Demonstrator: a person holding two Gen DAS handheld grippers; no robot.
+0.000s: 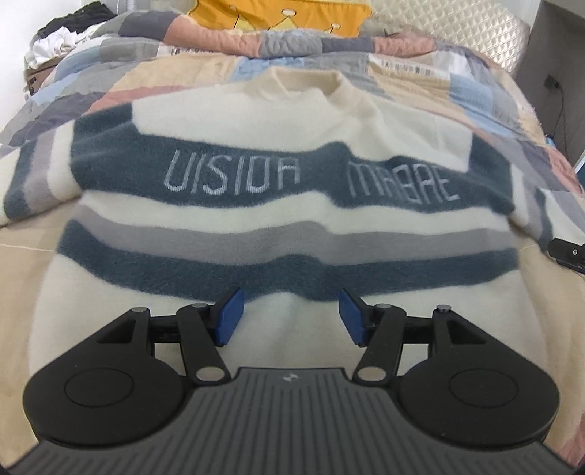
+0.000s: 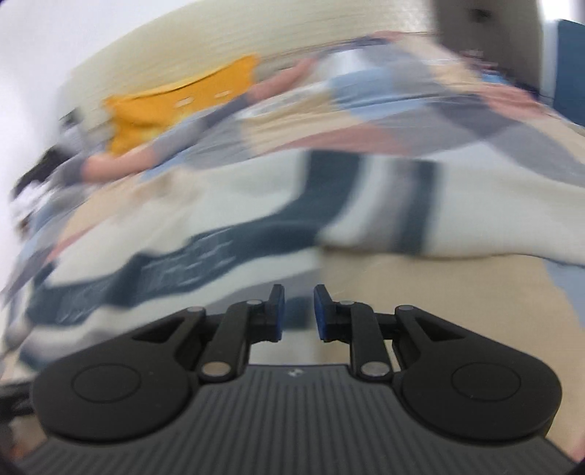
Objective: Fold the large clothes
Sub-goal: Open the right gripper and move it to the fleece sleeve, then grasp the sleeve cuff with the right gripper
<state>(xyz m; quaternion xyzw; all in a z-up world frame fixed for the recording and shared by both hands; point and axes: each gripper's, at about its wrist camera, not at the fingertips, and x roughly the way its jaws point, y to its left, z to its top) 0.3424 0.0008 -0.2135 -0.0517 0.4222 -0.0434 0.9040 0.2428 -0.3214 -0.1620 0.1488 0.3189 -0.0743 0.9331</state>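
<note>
A cream sweater with dark blue and grey stripes and pale lettering lies flat, front up, on the bed, its collar at the far end. My left gripper hangs over its lower cream part, open, with nothing between the blue pads. The right wrist view is motion-blurred. There the sweater runs across the middle, one sleeve spread to the right. My right gripper is near the sweater's side edge, over beige sheet, its jaws a narrow gap apart and holding nothing.
A patchwork quilt covers the bed. A yellow pillow and a quilted headboard stand at the far end. Loose clothes are piled at back left, with a dark cabinet at right. A black device part shows at the right edge.
</note>
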